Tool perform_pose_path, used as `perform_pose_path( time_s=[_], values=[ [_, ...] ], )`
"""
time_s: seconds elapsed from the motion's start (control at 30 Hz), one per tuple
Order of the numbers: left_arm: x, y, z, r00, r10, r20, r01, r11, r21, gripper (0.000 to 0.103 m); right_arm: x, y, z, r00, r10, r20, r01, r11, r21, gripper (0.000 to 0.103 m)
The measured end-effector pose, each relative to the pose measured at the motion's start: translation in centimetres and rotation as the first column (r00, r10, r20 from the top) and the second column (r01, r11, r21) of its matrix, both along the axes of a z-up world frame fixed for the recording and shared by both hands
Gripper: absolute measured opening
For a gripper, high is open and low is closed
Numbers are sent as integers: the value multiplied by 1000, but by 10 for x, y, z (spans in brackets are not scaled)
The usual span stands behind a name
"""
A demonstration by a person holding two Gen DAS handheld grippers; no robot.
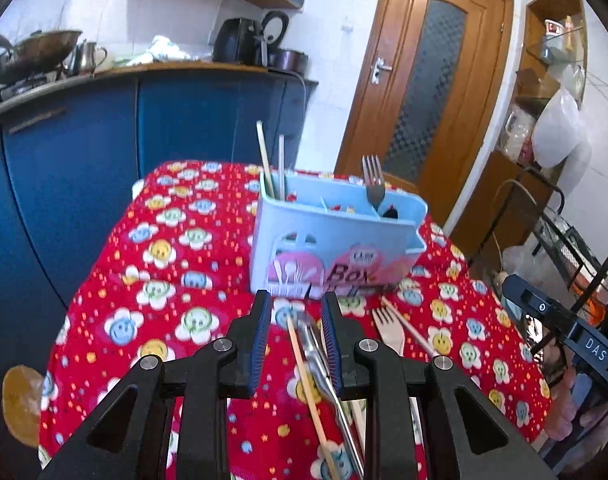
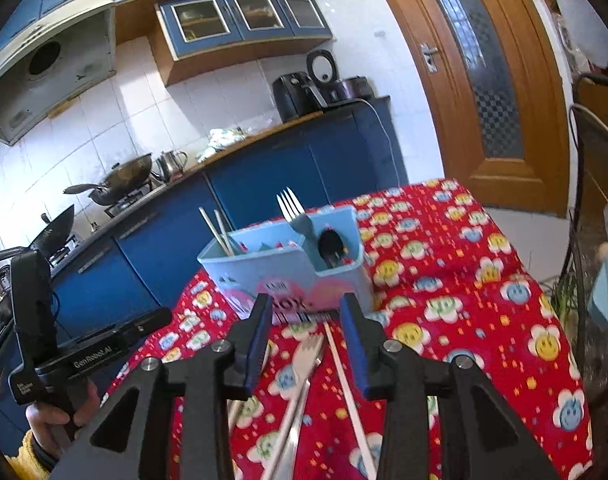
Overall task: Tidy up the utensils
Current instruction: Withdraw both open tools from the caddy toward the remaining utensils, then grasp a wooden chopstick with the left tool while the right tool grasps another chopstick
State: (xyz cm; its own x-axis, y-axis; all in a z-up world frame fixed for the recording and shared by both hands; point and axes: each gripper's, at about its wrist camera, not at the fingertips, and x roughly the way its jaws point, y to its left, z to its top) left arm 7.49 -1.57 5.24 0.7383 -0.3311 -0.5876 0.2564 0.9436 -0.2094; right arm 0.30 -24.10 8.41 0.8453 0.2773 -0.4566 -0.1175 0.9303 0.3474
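1. Nearest, the left gripper (image 1: 296, 312) stands partly open over a metal spoon (image 1: 319, 360) and chopstick (image 1: 304, 376), gripping neither.
2. Right gripper (image 2: 305, 314), partly open and empty, straddles a light, stiff wooden fork (image 2: 309, 354); take its handle mid-length.
3. Beyond stands the blue utensil box (image 2: 280, 262).

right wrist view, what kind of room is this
Most likely a home kitchen: a wok on a gas stove, blue cabinets above a tiled wall, and a utensil caddy on a table with a red flowered cloth.
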Motion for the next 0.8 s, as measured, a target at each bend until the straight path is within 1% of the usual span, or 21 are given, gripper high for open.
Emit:
perform_pose_path(
  time_s=[0.13,0.23,0.4,0.8],
  values=[
    [3,-1,-13,998,-1,-60,1,1000,4,26,-4,-10,-14,999,-20,-43,20,1000,12,41],
    [6,-5,-22,994,-5,-106,7,1000,20,26,-7,-18,-23,997,-33,-69,34,999,16,42],
    [9,-16,-37,982,-39,-185,46,998,37,26,-8,-28,-37,993,-46,-109,49,998,32,43],
    [17,-26,-60,954,-36,-297,71,992,107,26,-7,-37,-54,988,-45,-150,53,997,50,45]
  ],
)
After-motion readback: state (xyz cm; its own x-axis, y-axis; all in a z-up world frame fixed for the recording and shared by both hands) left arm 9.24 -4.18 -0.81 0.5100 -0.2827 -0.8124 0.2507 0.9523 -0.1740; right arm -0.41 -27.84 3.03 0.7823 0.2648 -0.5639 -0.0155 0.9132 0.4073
